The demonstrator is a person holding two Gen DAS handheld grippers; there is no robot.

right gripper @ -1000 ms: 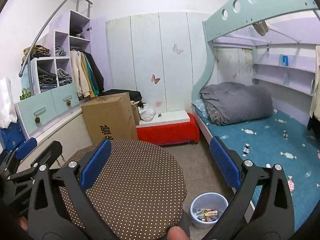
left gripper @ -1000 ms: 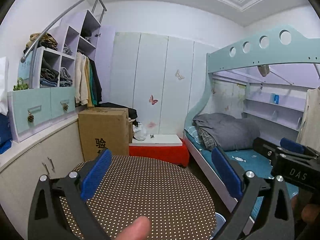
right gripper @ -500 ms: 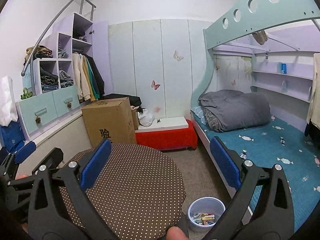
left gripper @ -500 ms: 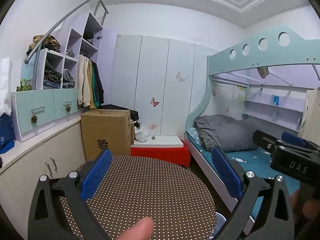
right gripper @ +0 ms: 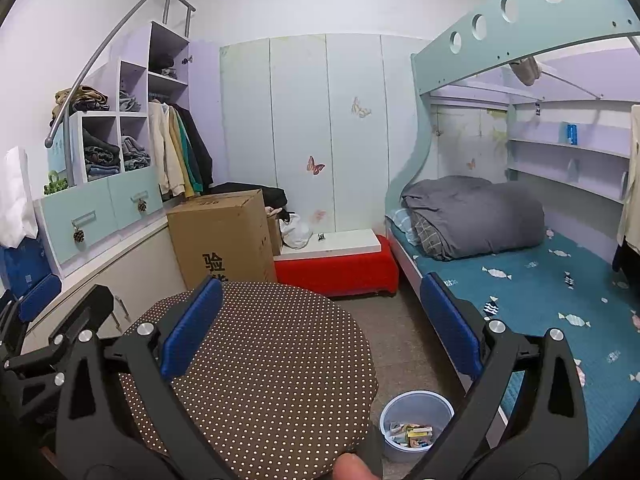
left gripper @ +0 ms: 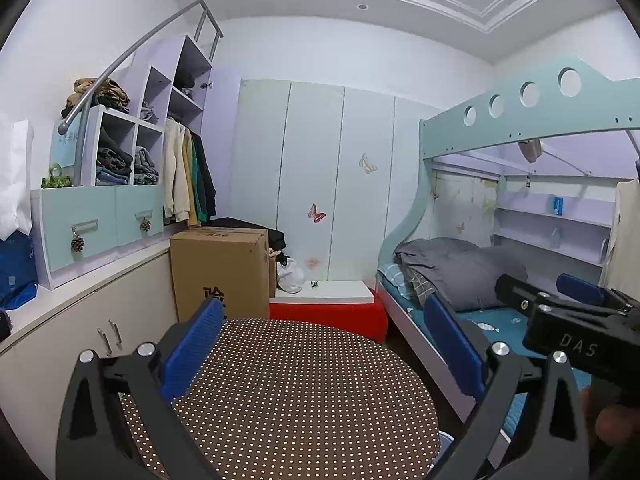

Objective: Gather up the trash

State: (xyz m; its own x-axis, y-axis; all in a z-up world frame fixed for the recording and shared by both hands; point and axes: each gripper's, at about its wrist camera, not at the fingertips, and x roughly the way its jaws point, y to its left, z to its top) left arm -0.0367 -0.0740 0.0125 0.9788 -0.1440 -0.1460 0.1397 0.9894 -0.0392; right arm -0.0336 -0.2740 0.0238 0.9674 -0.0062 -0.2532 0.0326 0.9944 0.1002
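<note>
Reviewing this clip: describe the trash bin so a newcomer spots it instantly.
Start at the bunk bed on the right and drop to the floor beside its frame, next to the polka-dot round table. The small pale bin sits there, open-topped, holding colourful wrappers.

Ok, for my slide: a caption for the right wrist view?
Open right gripper above dotted table; bin holding trash on floor beside bed.

Two wrist fisheyes side by side, facing the far wardrobe wall.
Both look level across the near brown polka-dotted round table (left gripper: 288, 392) (right gripper: 264, 356); each shares the cardboard box (left gripper: 220, 272) (right gripper: 224, 236), red bench and bunk bed, the right-hand view angled lower.
</note>
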